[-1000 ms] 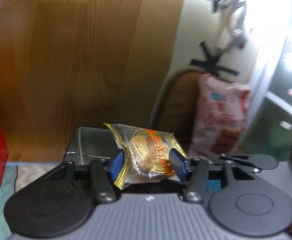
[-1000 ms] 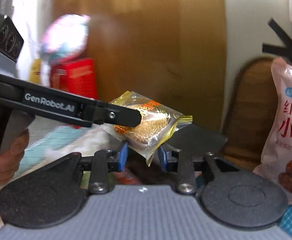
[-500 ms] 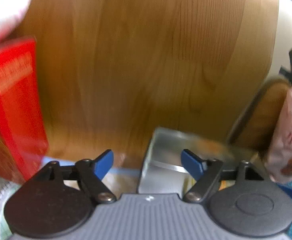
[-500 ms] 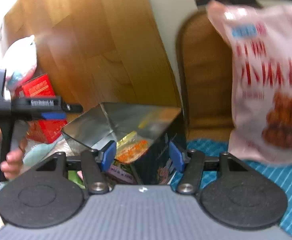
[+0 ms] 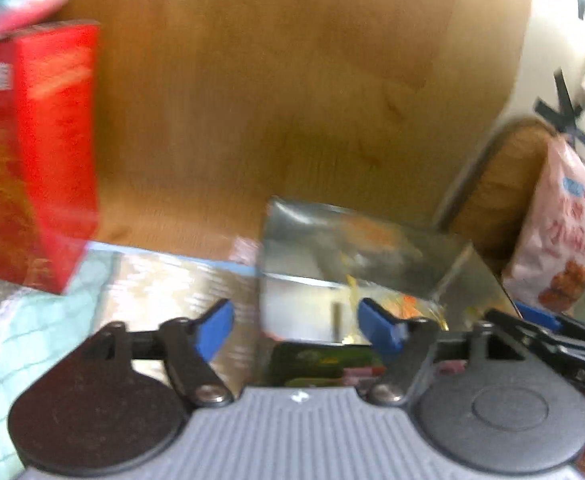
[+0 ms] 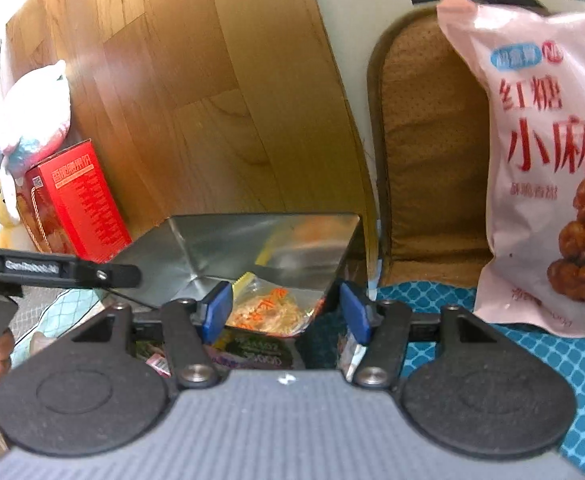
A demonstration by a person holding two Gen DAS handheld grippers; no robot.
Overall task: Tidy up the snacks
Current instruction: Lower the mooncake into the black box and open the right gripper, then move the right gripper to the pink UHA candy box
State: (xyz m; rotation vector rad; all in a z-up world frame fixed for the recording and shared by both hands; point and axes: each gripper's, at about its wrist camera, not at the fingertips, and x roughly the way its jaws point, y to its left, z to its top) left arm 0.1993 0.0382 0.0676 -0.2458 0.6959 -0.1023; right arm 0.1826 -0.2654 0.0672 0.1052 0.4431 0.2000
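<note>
Both packets held a second ago are gone from the jaws, and each gripper's fingers have just been opening; nothing is gripped now. Nearest the right camera, the right gripper [image 6: 284, 312] is seen with its blue pads parted over the near edge of the tin [image 6: 228, 248], and the sesame packet [image 6: 270, 310] is seen lying on the tin's floor, between the pads but untouched. The packet is a clear wrapper with yellow edges and orange print over a pale, seeded cake; it lies flat and slightly crumpled. The left gripper [image 5: 296, 326] is likewise spread and empty, held at the tin's left near corner; a second yellow-edged wrapper seems to lie inside, though that view is blurred. The drop-off step is judged complete. Next, another loose snack would have to be fetched, probably from the dark wrappers just in front of the tin. Left of the tin a red box [image 6: 78, 204] stands; right of it leans a pink bag [image 6: 540, 168].
</note>
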